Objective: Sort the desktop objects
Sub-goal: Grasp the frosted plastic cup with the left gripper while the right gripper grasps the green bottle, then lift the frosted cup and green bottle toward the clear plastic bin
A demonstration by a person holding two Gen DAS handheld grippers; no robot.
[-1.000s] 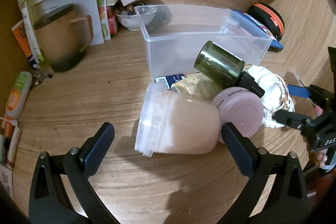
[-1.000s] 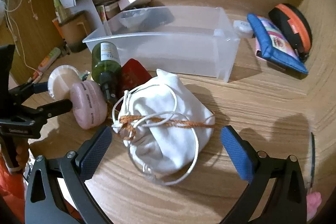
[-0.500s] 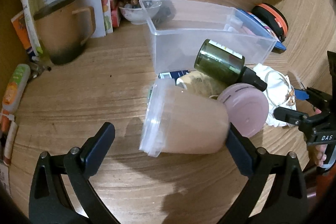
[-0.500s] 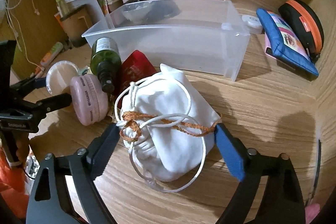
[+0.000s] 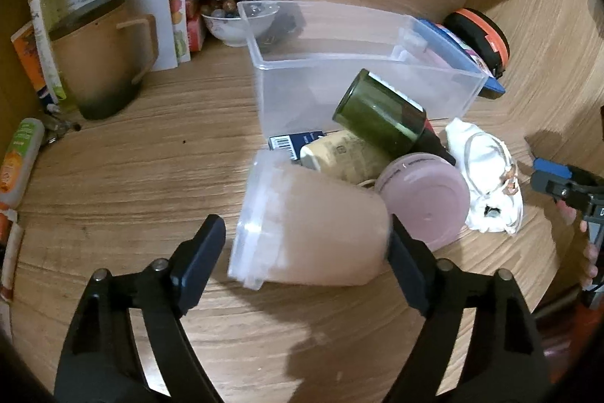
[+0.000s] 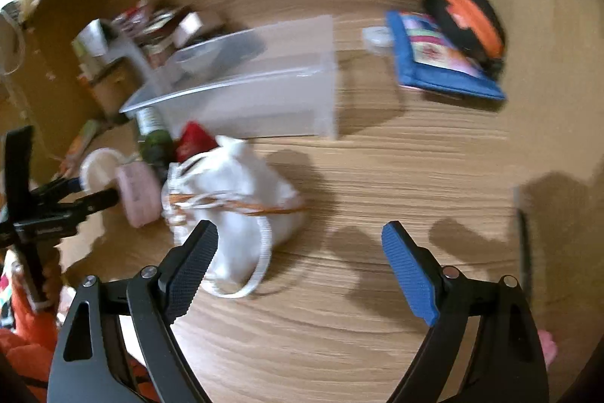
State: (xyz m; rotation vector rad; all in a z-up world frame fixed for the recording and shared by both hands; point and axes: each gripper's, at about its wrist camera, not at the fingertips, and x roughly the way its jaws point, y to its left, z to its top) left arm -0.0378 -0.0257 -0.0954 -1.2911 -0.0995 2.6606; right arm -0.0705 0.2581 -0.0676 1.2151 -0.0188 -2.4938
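A frosted pink plastic tub (image 5: 313,225) lies on its side between the jaws of my left gripper (image 5: 305,244); the right finger touches its base, the left finger stands just off its lid end. Beside it lie a pink round jar (image 5: 426,195), a green glass bottle (image 5: 381,112), a cream tube (image 5: 343,153) and a white drawstring pouch (image 5: 487,169). A clear plastic bin (image 5: 339,63) stands behind them. My right gripper (image 6: 302,252) is open and empty, to the right of the pouch (image 6: 241,191). The right wrist view is blurred.
A tan mug (image 5: 102,63), papers, small boxes and a bowl (image 5: 238,21) stand at the back left. A blue pouch (image 6: 438,63) and a black-and-orange case (image 6: 468,14) lie at the back right. Tubes (image 5: 19,161) lie at the left edge.
My left gripper has closed in around the pink tub, which now sits between its fingers. My right gripper has swung right, off the white pouch, and stays open.
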